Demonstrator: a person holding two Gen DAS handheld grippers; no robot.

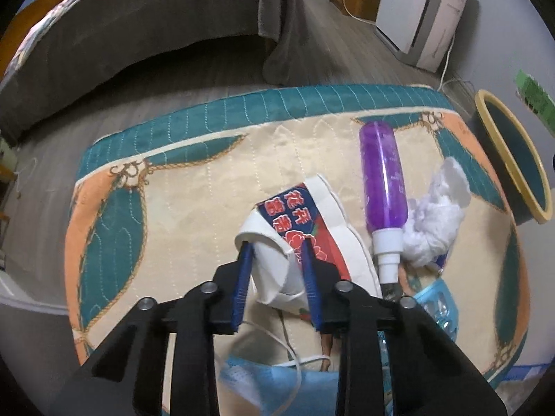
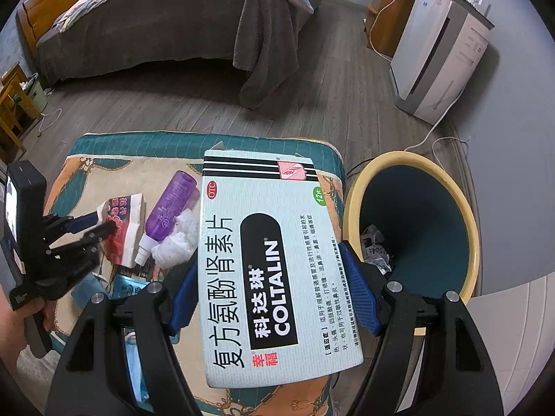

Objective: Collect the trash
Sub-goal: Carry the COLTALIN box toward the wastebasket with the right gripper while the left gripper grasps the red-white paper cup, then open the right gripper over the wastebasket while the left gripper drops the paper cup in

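Note:
My left gripper (image 1: 275,253) is open, its blue fingers either side of a folded white face mask (image 1: 274,267) lying on a red and blue paper cup (image 1: 312,222) on the mat. My right gripper (image 2: 274,277) is shut on a white Coltalin medicine box (image 2: 270,260), held above the mat just left of the yellow-rimmed bin (image 2: 416,228). The left gripper (image 2: 104,225) shows in the right wrist view at the cup (image 2: 125,228). A purple spray bottle (image 1: 383,187) and crumpled white tissue (image 1: 433,215) lie to the right of the cup.
The patterned mat (image 1: 194,187) lies on a wooden floor. A blue mask (image 1: 277,381) and a blue packet (image 1: 440,305) lie near the mat's front. The bin (image 1: 513,152) holds crumpled paper (image 2: 376,246). A bed (image 2: 156,24) and a white appliance (image 2: 440,55) stand behind.

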